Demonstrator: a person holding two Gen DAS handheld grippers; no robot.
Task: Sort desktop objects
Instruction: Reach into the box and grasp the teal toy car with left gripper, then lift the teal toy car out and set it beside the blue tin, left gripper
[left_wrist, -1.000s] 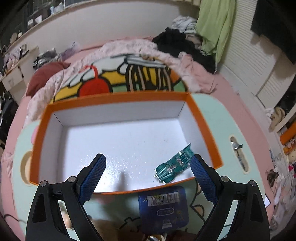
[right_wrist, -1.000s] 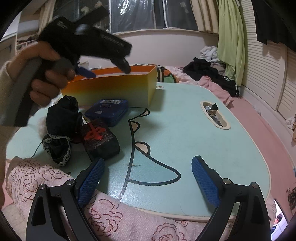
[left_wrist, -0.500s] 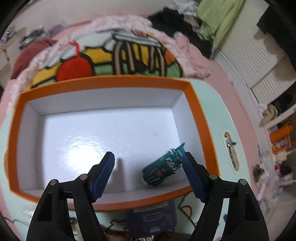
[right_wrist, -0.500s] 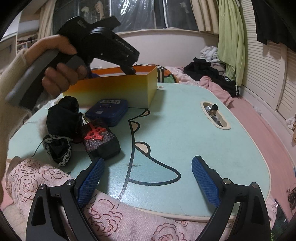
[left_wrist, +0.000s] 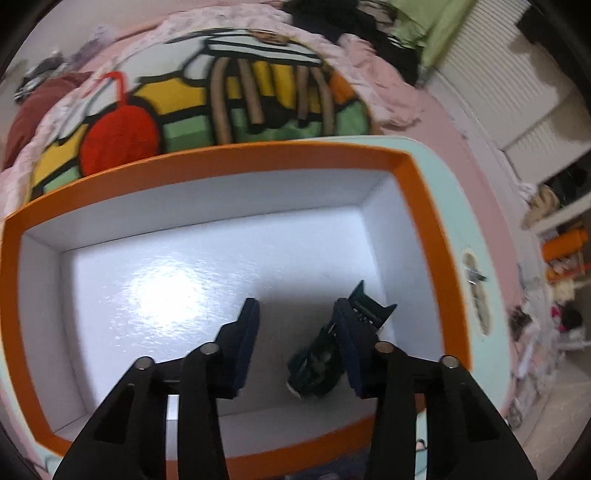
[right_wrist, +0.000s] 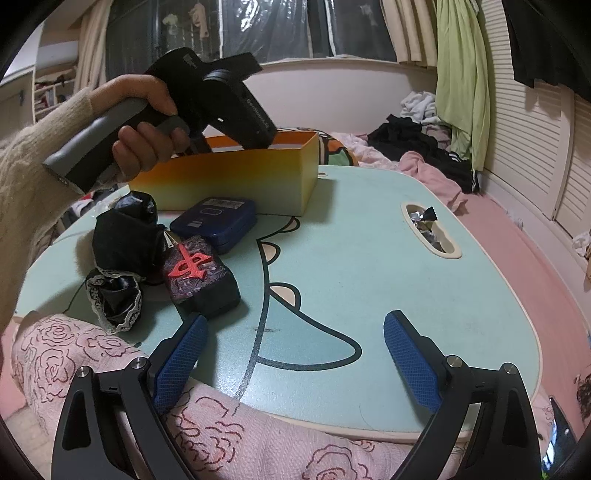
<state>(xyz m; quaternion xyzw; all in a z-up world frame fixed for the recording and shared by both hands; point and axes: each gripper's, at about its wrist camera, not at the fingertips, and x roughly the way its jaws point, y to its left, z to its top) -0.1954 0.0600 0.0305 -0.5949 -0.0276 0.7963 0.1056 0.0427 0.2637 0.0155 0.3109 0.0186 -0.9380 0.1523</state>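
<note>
Lying in the near right corner of the orange box, the teal toy car runs its long axis diagonally, finned tail toward the far right. The left claw straddles it, part-open, right pad touching the car. The right claw hangs wide over the worktop.

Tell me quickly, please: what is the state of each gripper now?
Left gripper: open, jaws partly narrowed, holding nothing; it is inside the orange box, the toy car beside its right finger.
Right gripper: open wide, empty, above the table.
</note>
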